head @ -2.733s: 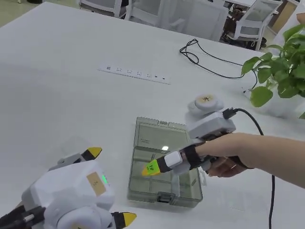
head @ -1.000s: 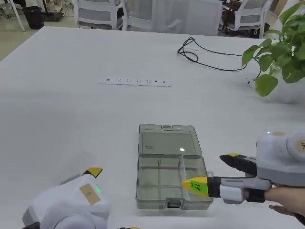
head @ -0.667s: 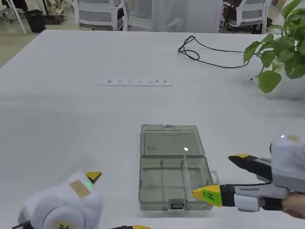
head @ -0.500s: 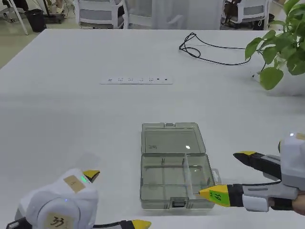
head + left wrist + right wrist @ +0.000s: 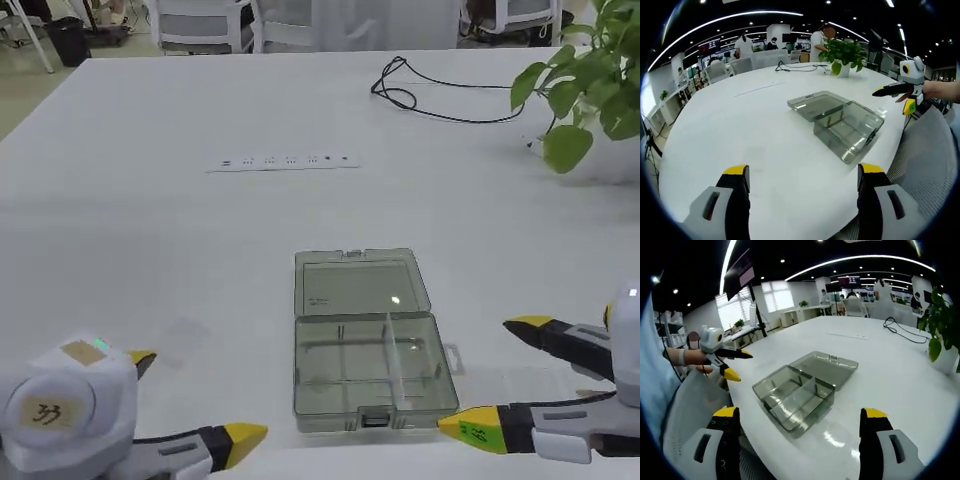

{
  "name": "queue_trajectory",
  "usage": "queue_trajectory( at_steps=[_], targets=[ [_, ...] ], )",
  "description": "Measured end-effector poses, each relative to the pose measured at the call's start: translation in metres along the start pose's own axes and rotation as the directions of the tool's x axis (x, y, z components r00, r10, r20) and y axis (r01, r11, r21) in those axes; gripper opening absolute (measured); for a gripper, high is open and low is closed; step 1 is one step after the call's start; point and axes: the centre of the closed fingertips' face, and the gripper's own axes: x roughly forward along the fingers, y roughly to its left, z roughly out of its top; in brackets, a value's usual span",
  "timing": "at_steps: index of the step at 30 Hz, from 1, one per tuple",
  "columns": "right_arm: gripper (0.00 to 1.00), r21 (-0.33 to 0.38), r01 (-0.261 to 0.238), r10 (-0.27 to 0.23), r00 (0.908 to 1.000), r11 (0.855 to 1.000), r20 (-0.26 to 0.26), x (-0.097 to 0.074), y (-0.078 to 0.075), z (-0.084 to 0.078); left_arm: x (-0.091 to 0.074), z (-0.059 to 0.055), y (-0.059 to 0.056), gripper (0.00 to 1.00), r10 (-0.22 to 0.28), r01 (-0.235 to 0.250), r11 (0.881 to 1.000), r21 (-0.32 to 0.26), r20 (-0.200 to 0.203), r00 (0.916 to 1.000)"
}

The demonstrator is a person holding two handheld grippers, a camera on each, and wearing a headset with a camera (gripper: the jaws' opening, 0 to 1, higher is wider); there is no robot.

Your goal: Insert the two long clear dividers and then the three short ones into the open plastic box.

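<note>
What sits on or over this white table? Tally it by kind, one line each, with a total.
plastic box: 1
power strip: 1
black cable: 1
potted plant: 1
grippers: 2, the left gripper and the right gripper, both open
Total: 6. The clear dividers are too faint to count.

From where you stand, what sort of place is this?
Most likely an open-plan office or lab: white swivel office chairs stand beyond the large white table, a long white power strip lies on it, and a leafy green potted plant sits at its right edge.
</note>
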Motion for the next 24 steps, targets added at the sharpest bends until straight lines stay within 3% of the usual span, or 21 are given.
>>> queue_trajectory(
  at_steps=[1,2,3,7,9,11,15,21,24],
  targets=[
    [1.00,-0.004,-0.004,0.004,0.9998,1.000,-0.018,-0.001,0.000,-0.002,0.000,-0.003,0.007,0.88,0.027,-0.027,1.000,0.001,-0.019,0.9995],
    [1.00,-0.018,-0.004,0.003,0.9998,1.000,-0.020,-0.002,0.000,-0.002,0.000,-0.007,0.017,0.86,0.053,-0.050,0.998,0.049,-0.057,0.9969],
    [1.00,-0.047,0.011,-0.012,0.9999,0.999,-0.011,-0.003,-0.002,-0.001,0.001,-0.008,0.022,0.85,0.060,-0.054,0.995,0.085,-0.069,0.9958],
    [1.00,-0.033,0.011,-0.011,0.9999,0.999,-0.006,-0.005,-0.003,0.000,0.007,-0.014,0.044,0.84,0.078,-0.068,0.995,0.079,-0.130,0.9885],
    [1.00,-0.037,0.012,-0.012,0.9998,0.999,-0.014,-0.005,-0.003,0.000,0.010,-0.017,0.053,0.83,0.088,-0.071,0.991,0.113,-0.155,0.9839],
    [1.00,-0.043,0.005,-0.005,0.9999,0.999,-0.014,-0.006,-0.001,0.000,0.012,-0.025,0.059,0.83,0.092,-0.063,0.987,0.145,-0.198,0.9759],
    [1.00,-0.044,0.005,-0.006,0.9998,0.999,-0.017,-0.007,0.000,-0.002,0.017,-0.033,0.067,0.80,0.089,-0.051,0.987,0.155,-0.246,0.9651],
    [1.00,-0.041,0.015,-0.016,0.9996,0.999,-0.021,-0.008,-0.003,-0.005,0.021,-0.036,0.077,0.74,0.080,-0.049,0.992,0.113,-0.296,0.9517],
    [1.00,-0.028,0.020,-0.021,0.9998,0.999,-0.007,-0.009,-0.007,-0.005,0.023,-0.039,0.083,0.66,0.087,-0.052,0.992,0.113,-0.328,0.9406]
  ],
)
